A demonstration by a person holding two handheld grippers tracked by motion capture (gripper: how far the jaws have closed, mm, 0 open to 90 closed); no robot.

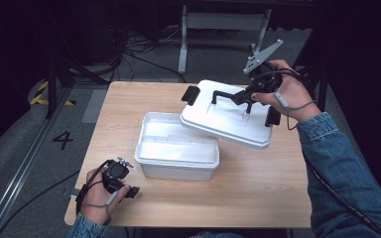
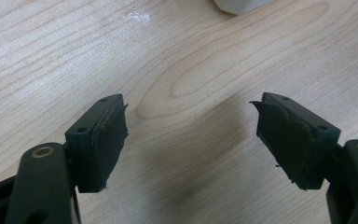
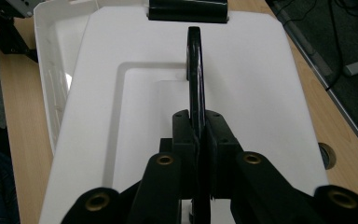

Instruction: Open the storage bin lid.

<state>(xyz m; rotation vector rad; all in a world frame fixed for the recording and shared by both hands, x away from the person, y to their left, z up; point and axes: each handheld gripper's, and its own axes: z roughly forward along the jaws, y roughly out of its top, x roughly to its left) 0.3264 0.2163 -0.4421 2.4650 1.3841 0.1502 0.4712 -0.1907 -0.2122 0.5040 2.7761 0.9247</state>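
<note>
Lid [image 1: 228,119] carried tilted over the storage box [image 1: 176,148] by right tool [image 1: 245,100] clamped on its black handle [image 3: 195,70]; level it before lowering, left tool [image 2: 189,140] idle with jaws apart.

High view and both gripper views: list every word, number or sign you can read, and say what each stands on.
"4": a black numeral painted on the grey floor left of the table.
Yellow and black hazard stripes: a marking with no words, on the floor beyond the numeral.
No text can be read on the white box, its lid or either gripper.
</note>
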